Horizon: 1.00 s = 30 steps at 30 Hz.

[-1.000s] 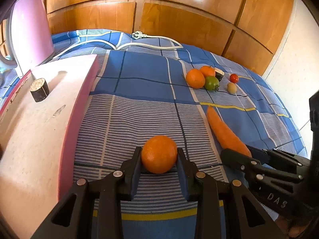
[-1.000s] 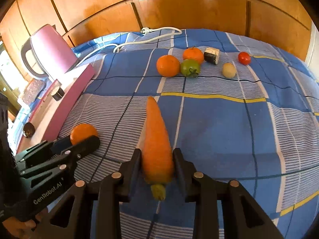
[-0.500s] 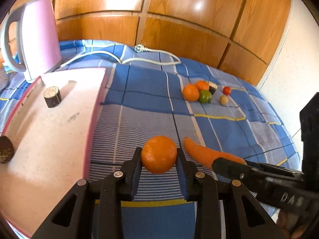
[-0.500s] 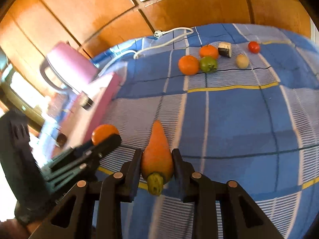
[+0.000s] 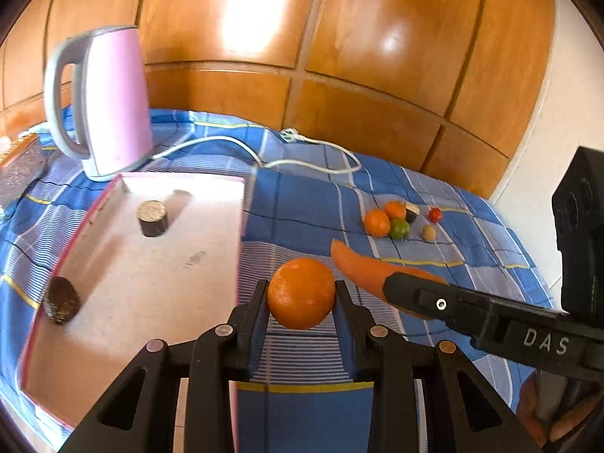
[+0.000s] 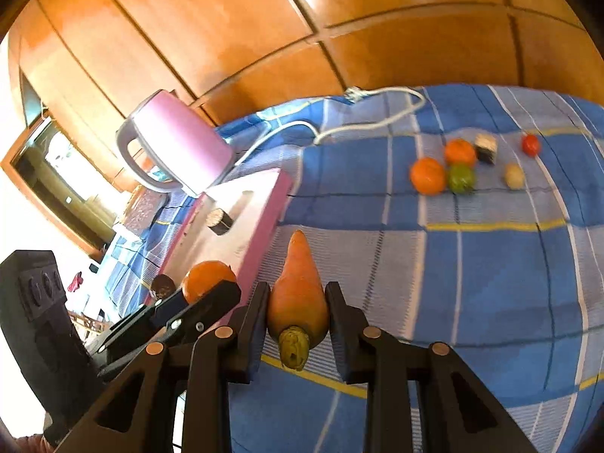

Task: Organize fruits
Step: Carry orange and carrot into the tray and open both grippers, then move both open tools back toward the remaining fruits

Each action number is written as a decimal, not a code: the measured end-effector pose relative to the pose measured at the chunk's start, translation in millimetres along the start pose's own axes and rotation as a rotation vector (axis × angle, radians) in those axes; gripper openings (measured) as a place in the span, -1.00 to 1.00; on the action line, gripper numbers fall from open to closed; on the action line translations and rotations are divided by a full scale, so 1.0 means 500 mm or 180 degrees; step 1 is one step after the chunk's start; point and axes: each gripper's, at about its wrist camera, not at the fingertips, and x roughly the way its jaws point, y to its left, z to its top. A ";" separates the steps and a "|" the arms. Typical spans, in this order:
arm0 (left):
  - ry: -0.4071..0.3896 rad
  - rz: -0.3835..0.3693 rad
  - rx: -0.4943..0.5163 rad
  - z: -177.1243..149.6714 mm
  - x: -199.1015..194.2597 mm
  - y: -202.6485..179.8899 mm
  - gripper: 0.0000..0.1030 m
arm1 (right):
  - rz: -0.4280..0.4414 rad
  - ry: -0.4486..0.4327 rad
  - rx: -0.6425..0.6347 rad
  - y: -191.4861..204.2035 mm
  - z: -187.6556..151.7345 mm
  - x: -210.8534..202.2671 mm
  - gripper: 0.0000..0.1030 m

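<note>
The left tool [image 5: 301, 294] clamps an orange [image 5: 301, 292]; beside it, the right tool [image 6: 296, 313] clamps a carrot [image 6: 298, 287] by its thick end.

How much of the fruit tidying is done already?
Not much looks done. The pink board holds only two dark round pieces, no fruit. In hand: the left gripper grips an orange, and the right gripper grips a carrot. Left on the blue cloth: two oranges, a green fruit, a red one and a pale one.

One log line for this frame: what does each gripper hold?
left gripper: shut on orange | right gripper: shut on carrot | both off the cloth, beside pink tray
</note>
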 end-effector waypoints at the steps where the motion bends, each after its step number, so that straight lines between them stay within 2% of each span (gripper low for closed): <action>1: -0.0012 0.0018 -0.0017 0.003 -0.004 0.009 -0.37 | 0.0016 0.0000 -0.0034 0.011 0.005 0.004 -0.42; 10: -0.0054 0.0270 -0.0251 0.013 -0.019 0.111 -0.37 | 0.0142 0.0098 -0.0236 0.109 0.037 0.073 -0.42; 14: 0.0002 0.0426 -0.0385 0.016 -0.012 0.175 -0.35 | 0.0233 0.0126 -0.0227 0.152 0.053 0.114 -0.42; 17: 0.0095 0.0545 -0.0521 0.013 -0.002 0.216 -0.31 | 0.0347 0.0240 -0.0179 0.175 0.056 0.148 -0.33; 22: 0.0115 0.0675 -0.0698 -0.004 -0.005 0.260 -0.25 | 0.0446 0.0396 -0.0114 0.193 0.035 0.182 -0.33; 30: 0.0158 0.0775 -0.0849 -0.026 -0.006 0.268 -0.25 | 0.0325 0.0530 -0.0093 0.165 -0.013 0.186 -0.33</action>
